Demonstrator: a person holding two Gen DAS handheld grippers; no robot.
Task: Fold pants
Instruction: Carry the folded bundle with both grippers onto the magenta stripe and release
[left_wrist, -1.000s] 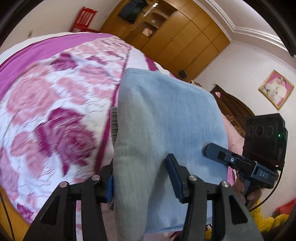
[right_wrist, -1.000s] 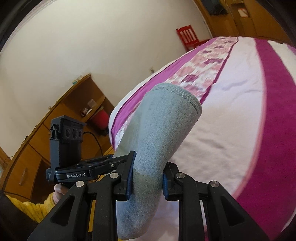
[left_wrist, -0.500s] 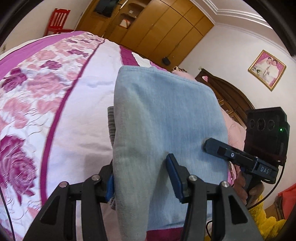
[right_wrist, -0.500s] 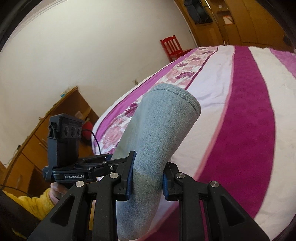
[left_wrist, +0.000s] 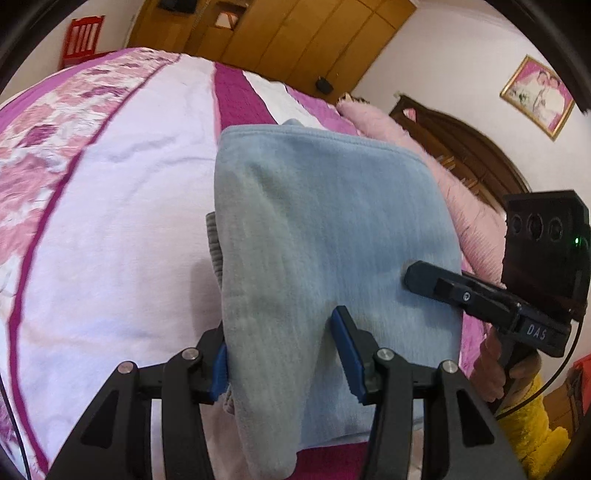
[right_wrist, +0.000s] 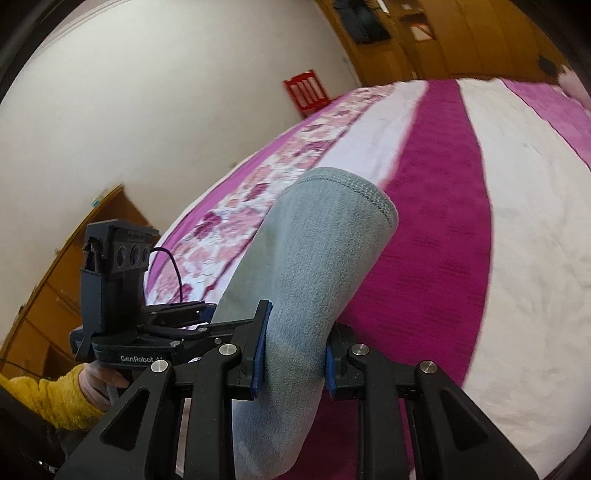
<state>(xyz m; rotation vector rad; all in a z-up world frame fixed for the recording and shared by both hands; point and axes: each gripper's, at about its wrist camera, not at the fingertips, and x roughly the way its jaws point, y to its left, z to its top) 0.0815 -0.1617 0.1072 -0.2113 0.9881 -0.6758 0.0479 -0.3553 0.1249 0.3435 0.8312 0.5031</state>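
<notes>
The light blue-grey fleece pants (left_wrist: 325, 236) are folded into a thick bundle held above the bed. My left gripper (left_wrist: 282, 354) is shut on the bundle's near left part. My right gripper (right_wrist: 293, 354) is shut on the other side, where a stitched hem (right_wrist: 354, 188) stands up past the fingers. In the left wrist view the right gripper (left_wrist: 424, 280) presses the cloth from the right. In the right wrist view the left gripper (right_wrist: 184, 314) shows at the left, held by a hand in a yellow sleeve.
The bed (left_wrist: 122, 221) has a pink, white and magenta striped floral cover (right_wrist: 443, 229). A pink fluffy pillow (left_wrist: 399, 129) lies by the dark wooden headboard (left_wrist: 472, 147). A red chair (right_wrist: 306, 90) and wooden wardrobes (left_wrist: 295, 33) stand beyond.
Both grippers have carried the folded pants across the bed, from over the floral band toward the white and magenta stripes near the pillow. Both grips stayed shut.
</notes>
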